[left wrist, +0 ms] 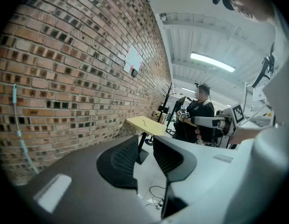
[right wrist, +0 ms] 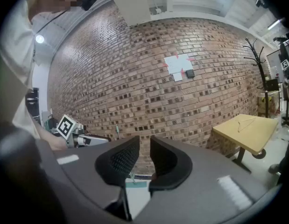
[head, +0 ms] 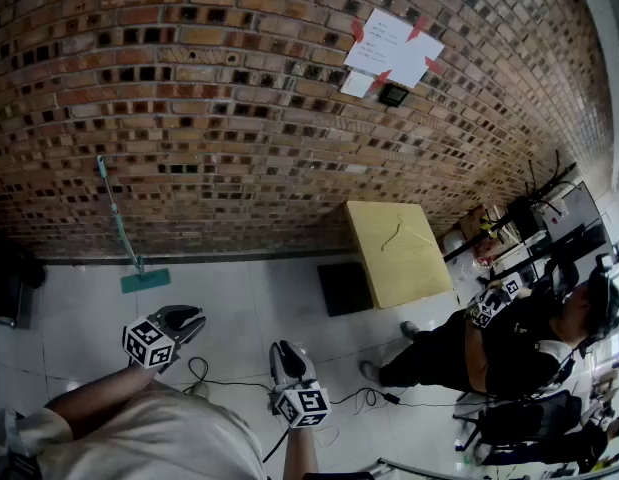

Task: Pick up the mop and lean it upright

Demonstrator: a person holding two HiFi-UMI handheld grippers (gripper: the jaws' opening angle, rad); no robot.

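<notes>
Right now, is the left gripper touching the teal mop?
Apart. Head view shows white floor between the left gripper and the teal flat-headed mop by the brick wall.

No readable text, wall notice (head: pixel 392 48) seemingly illegible

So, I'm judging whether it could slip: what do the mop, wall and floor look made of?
Mop: slim teal handle, smooth, plastic or coated metal, can't tell; flat teal head, perhaps cloth. Brick wall: rough matte red-brown bricks, mortar joints. Floor: pale tiles, slightly glossy, thin joint lines.
</notes>
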